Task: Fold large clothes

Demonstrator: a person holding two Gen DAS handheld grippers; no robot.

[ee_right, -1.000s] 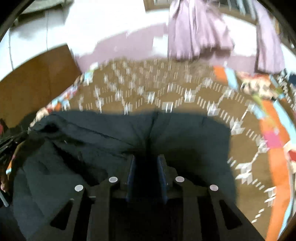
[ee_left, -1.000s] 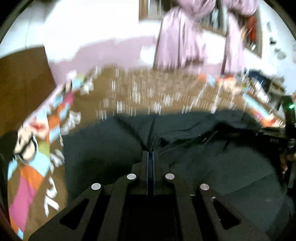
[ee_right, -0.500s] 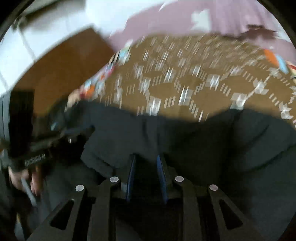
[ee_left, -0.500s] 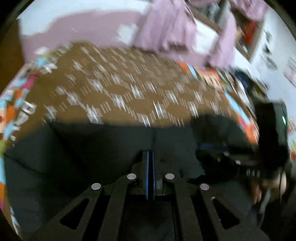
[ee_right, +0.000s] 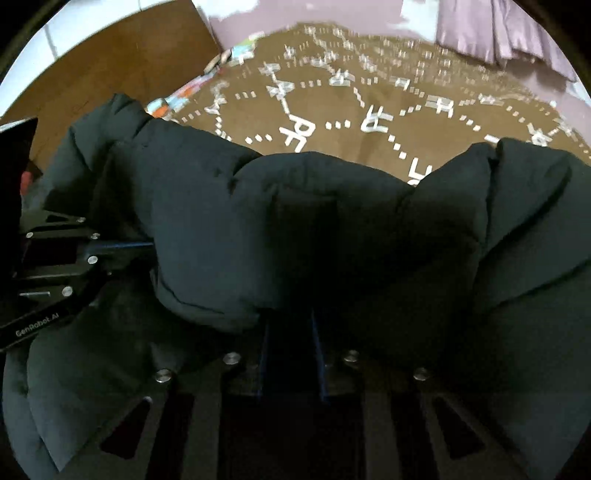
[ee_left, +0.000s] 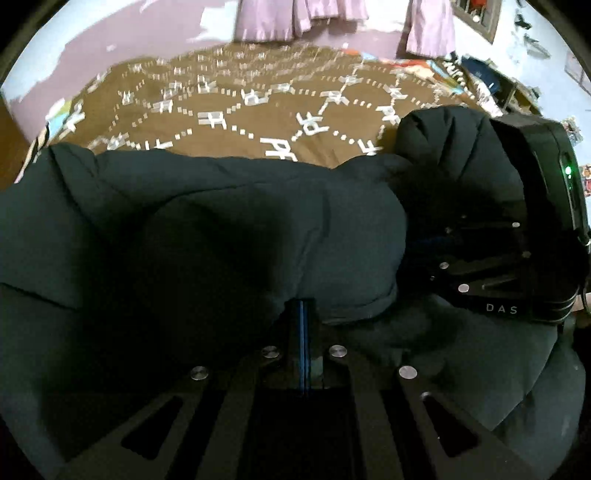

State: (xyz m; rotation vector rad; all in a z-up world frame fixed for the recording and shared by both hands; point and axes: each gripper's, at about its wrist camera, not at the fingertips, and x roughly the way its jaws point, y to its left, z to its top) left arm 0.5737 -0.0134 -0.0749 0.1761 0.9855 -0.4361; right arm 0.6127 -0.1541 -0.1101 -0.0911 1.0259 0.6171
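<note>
Left wrist view: a bed spread with a brown patterned cover is seen, lilac curtains hanging at twelve o'clock. A dark padded jacket is heaped across the bed's near half, filling the frame from nine to five o'clock. The left hand-held gripper is pressed fully closed at six o'clock, its tips buried under a jacket fold. The right hand-held gripper is held slightly parted, with jacket fabric bunched over its tips; whether cloth is pinched cannot be told.
</note>
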